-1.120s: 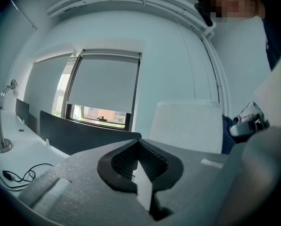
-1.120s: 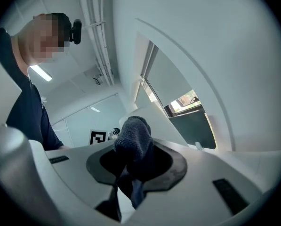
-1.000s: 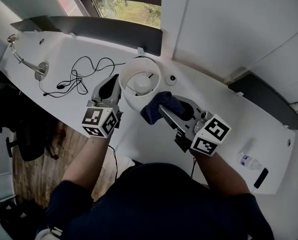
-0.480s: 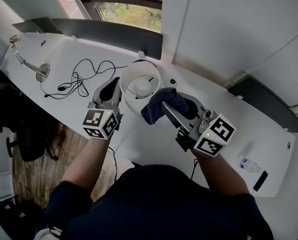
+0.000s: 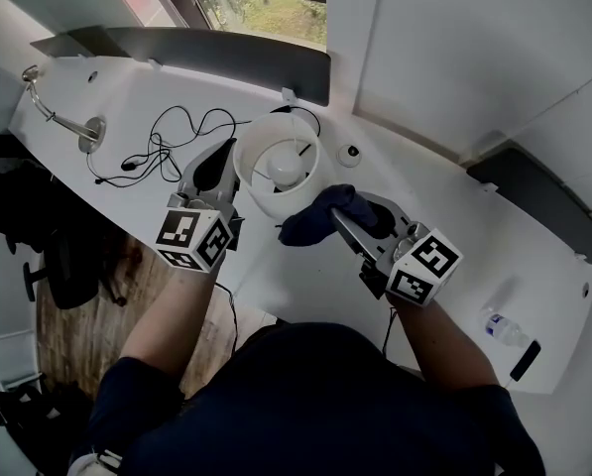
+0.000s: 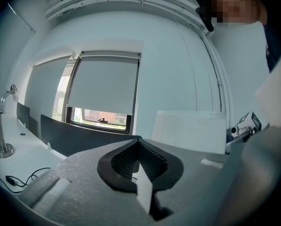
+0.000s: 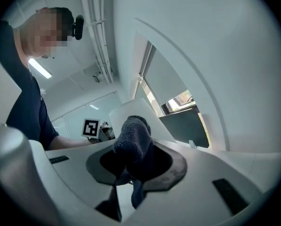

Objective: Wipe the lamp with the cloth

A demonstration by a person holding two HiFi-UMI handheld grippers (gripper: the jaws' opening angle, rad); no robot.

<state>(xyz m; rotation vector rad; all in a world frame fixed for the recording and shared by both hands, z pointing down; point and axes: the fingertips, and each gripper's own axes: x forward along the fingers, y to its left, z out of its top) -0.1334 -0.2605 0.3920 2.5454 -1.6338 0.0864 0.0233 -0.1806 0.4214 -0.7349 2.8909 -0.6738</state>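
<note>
The lamp's round white shade (image 5: 261,191) stands on the white table (image 5: 454,236), seen from above with its bulb (image 5: 286,170) inside. My right gripper (image 5: 347,218) is shut on a dark blue cloth (image 5: 318,216), which bunches against the shade's near right rim. In the right gripper view the cloth (image 7: 133,138) bulges out of my right gripper (image 7: 134,160), with the shade pale behind it. My left gripper (image 5: 228,155) lies along the shade's left side, its jaws together with nothing between them. The left gripper view shows the shade (image 6: 187,131) just past my left gripper (image 6: 139,144).
A tangled black cable (image 5: 167,139) lies left of the lamp, and a chrome gooseneck fixture (image 5: 62,122) stands at the far left. A small dark round fitting (image 5: 349,152) sits behind the shade. A water bottle (image 5: 502,327) and a black phone (image 5: 525,361) lie at the right.
Barely anything has moved. The cloth stays pressed at the shade's near right rim, the left gripper keeps its place, and the head view has shifted slightly.
</note>
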